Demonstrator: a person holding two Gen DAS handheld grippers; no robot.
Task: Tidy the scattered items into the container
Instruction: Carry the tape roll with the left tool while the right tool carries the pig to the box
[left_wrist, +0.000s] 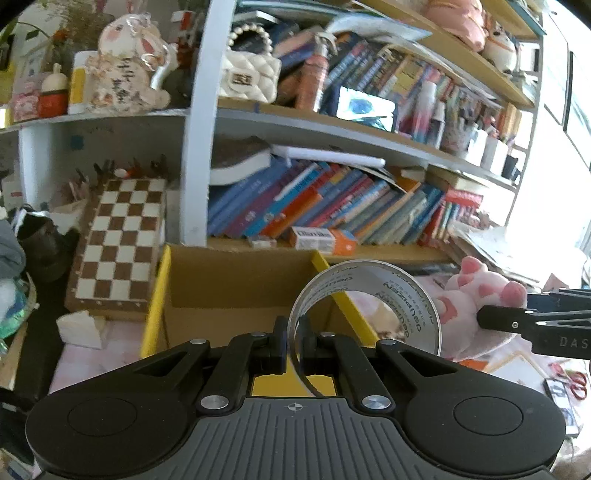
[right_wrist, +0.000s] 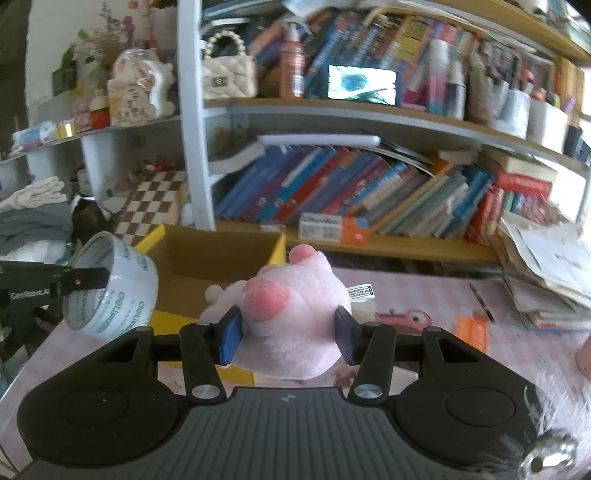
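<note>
My left gripper (left_wrist: 293, 345) is shut on the wall of a clear tape roll (left_wrist: 369, 295) and holds it over the right side of an open cardboard box with yellow flaps (left_wrist: 229, 284). The roll (right_wrist: 110, 291) and the left gripper also show at the left of the right wrist view. My right gripper (right_wrist: 288, 332) is shut on a pink plush toy (right_wrist: 291, 317), held above the table just right of the box (right_wrist: 207, 258). The plush (left_wrist: 476, 299) and the right gripper's fingers (left_wrist: 517, 325) show at the right of the left wrist view.
A crowded bookshelf (right_wrist: 369, 192) stands behind the box. A chessboard (left_wrist: 118, 240) leans at the left. Stacked papers (right_wrist: 546, 266), an orange item (right_wrist: 472, 332) and a pen (right_wrist: 480, 295) lie on the pink checked table at the right. Red scissors (left_wrist: 576, 380) lie at far right.
</note>
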